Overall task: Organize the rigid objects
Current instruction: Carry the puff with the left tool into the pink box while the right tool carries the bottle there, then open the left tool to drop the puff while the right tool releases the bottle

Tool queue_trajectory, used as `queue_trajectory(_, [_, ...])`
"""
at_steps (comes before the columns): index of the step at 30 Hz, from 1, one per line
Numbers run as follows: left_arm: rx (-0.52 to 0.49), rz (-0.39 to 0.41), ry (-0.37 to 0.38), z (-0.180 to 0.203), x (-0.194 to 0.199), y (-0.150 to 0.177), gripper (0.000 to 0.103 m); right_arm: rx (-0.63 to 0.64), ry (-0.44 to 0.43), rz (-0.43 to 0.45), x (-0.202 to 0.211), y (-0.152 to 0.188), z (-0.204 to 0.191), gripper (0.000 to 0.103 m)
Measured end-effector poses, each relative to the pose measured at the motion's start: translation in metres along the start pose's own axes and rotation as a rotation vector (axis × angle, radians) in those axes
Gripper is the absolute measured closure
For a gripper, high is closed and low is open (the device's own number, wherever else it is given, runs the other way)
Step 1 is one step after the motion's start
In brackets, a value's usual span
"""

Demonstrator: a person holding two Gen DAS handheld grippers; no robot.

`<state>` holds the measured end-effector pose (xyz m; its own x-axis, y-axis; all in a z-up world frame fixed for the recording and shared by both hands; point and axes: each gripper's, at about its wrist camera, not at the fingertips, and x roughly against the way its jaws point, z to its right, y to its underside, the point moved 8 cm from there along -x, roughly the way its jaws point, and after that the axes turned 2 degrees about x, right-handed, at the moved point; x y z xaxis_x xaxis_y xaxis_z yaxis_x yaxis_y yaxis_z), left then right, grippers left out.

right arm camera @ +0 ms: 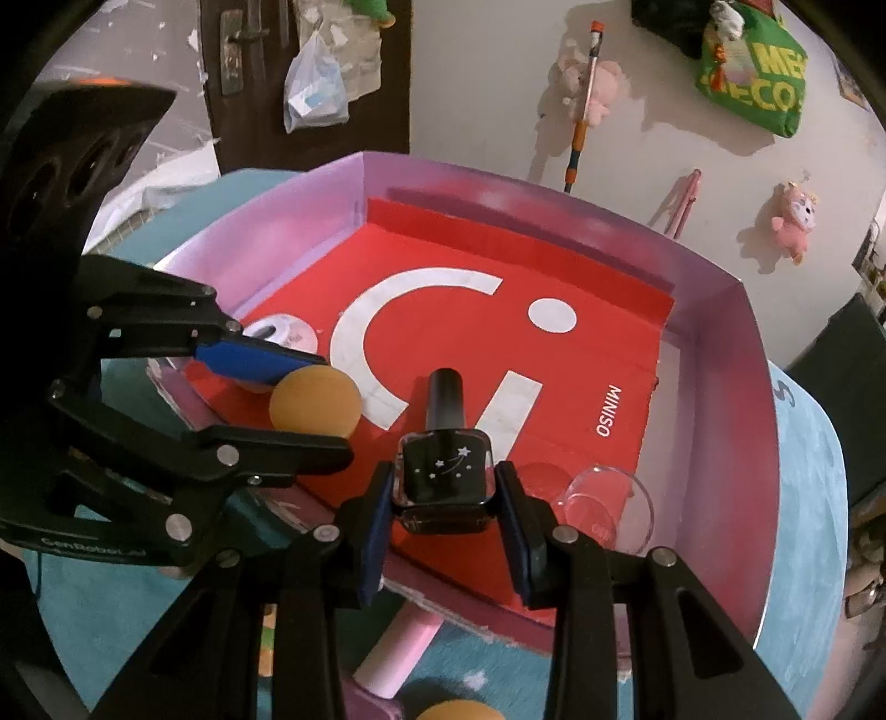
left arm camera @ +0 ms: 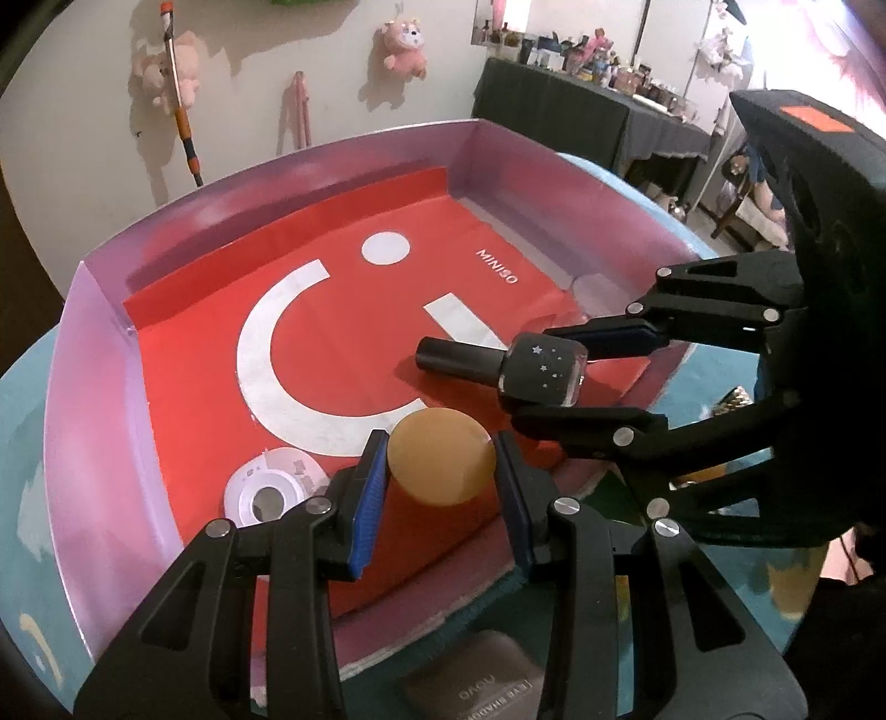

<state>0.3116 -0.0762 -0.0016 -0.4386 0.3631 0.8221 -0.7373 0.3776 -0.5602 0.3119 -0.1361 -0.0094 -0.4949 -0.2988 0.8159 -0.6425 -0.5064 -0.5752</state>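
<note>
Over the near edge of the pink tray [left arm camera: 99,387] I log two loads: my left gripper [left arm camera: 440,462] pinches an orange ball [left arm camera: 440,457]; my right gripper [right arm camera: 443,482] clamps a dark nail-polish bottle [right arm camera: 443,471] by its body, long axis pointing away from the jaws, cap toward tray centre. Both hang above the red liner [right arm camera: 554,376], right nearer the clear dish [right arm camera: 609,509].

Home, looks like a bedroom or living room. Evidence: pink plush toys hung on the white wall [left arm camera: 406,46], a dark-draped side table crowded with small bottles and figurines [left arm camera: 581,105], a thin plastic bag hanging on a dark wooden door [right arm camera: 314,83], a green printed shopping bag [right arm camera: 753,66].
</note>
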Motion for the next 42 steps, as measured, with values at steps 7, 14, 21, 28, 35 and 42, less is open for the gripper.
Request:
queue_trajectory(7, [-0.004, -0.018, 0.002, -0.002, -0.007, -0.001, 0.067, 0.002, -0.015, -0.024, -0.003, -0.002, 0.003, 0.065])
queue_trajectory(14, [-0.003, -0.038, 0.006, -0.004, -0.015, 0.002, 0.067, -0.004, -0.044, -0.045, -0.006, 0.0, 0.004, 0.065])
queue_trajectory(21, [-0.006, -0.037, 0.005, -0.005, -0.016, 0.002, 0.067, -0.014, -0.053, -0.06, -0.01, 0.001, 0.007, 0.065])
queue_trajectory(28, [-0.005, -0.037, 0.009, -0.006, -0.015, 0.002, 0.067, -0.009, -0.053, -0.061, -0.011, 0.001, 0.007, 0.065])
queue_trajectory(35, [-0.003, -0.02, 0.007, -0.006, -0.012, 0.0, 0.056, -0.011, -0.055, -0.06, -0.011, 0.001, 0.007, 0.064])
queue_trajectory(42, [0.012, 0.02, -0.001, -0.006, 0.002, -0.003, 0.044, -0.012, -0.046, -0.048, -0.005, 0.0, 0.007, 0.063])
